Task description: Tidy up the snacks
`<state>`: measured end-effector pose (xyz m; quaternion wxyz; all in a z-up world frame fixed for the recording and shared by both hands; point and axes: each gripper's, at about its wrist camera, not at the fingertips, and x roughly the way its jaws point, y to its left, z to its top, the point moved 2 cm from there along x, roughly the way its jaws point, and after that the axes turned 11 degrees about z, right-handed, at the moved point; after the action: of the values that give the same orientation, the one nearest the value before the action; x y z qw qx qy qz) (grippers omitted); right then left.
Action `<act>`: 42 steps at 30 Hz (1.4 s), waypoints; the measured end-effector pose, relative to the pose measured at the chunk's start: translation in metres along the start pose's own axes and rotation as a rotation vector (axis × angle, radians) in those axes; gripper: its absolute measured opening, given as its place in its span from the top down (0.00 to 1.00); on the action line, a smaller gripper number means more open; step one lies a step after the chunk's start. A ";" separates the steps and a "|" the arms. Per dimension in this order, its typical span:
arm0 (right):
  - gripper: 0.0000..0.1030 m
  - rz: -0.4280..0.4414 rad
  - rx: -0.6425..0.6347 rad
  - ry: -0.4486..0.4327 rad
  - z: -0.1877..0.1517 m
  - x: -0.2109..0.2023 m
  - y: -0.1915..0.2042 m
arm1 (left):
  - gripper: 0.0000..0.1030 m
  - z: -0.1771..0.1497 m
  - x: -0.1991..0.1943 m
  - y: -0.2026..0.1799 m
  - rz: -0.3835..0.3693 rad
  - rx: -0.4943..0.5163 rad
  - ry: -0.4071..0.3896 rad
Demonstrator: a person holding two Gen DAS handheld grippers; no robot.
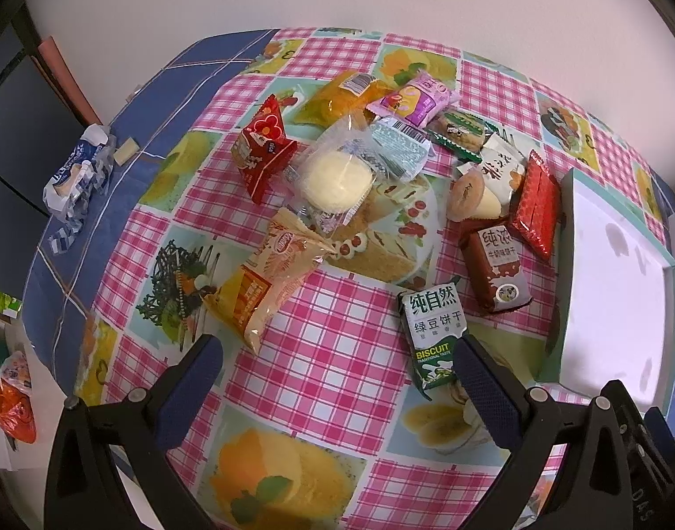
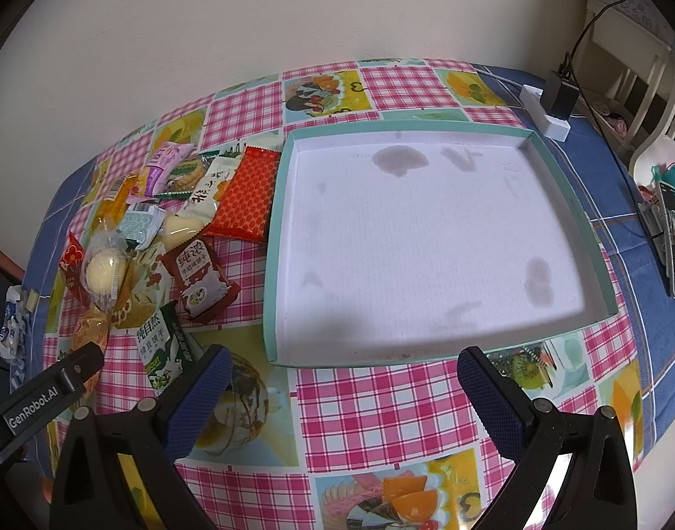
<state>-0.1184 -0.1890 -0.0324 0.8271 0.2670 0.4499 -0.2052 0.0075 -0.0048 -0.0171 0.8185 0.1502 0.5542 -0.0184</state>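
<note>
1. Far left, at about 9 o'clock in your left wrist view, a crumpled blue-and-white wrapper (image 1: 79, 172) sits on the blue cloth (image 1: 196, 70), off the checked tablecloth (image 1: 337, 353). I can't read its print.
2. Your left gripper (image 1: 337, 357) is spread wide and holds nothing. It hangs over pink plaid at 6 o'clock.
3. At 10 o'clock from that gripper lies the yellow pastry bag (image 1: 271, 274); its red logo is too blurry to read.
4. Toward 12 o'clock is the snack pile (image 1: 381, 154): a red pouch with a flower (image 1: 260, 145), a clear-wrapped pale round cake (image 1: 337, 179), a purple packet (image 1: 412, 97) and a shiny red foil pack (image 1: 536, 203).
5. The green packet (image 1: 434, 335) at 1 o'clock reads "纯自然 绿豆饼干 BISCUIT", and its lower end sits right by the gripper's right-hand finger. I can't tell if they touch.
6. The brown packet (image 1: 496, 265) just past it says "纯浓".
7. In the right wrist view, the black arm at 8 o'clock is labelled "GenRobot.AI".
8. Your right gripper (image 2: 339, 369) is also spread open, pinching nothing, at 6 o'clock below the tray.
9. The teal-rimmed white tray (image 2: 275, 238) sits at 12 o'clock, stained and with no snacks in it; they all lie to its left.
10. At 2 o'clock a white power strip (image 2: 545, 110) has a black charger plugged in.
</note>
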 end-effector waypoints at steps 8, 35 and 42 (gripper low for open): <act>0.00 0.000 0.000 0.000 0.000 0.000 0.000 | 0.00 0.001 0.000 0.000 -0.019 -0.011 0.006; 0.00 0.000 0.000 0.001 0.000 0.000 0.000 | 0.00 0.001 -0.001 -0.001 -0.029 -0.006 -0.007; 0.00 -0.001 -0.001 0.001 0.000 0.000 0.000 | 0.00 0.001 -0.001 0.000 -0.029 -0.008 -0.006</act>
<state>-0.1182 -0.1885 -0.0327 0.8269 0.2668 0.4505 -0.2052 0.0074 -0.0056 -0.0157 0.8205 0.1388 0.5538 -0.0282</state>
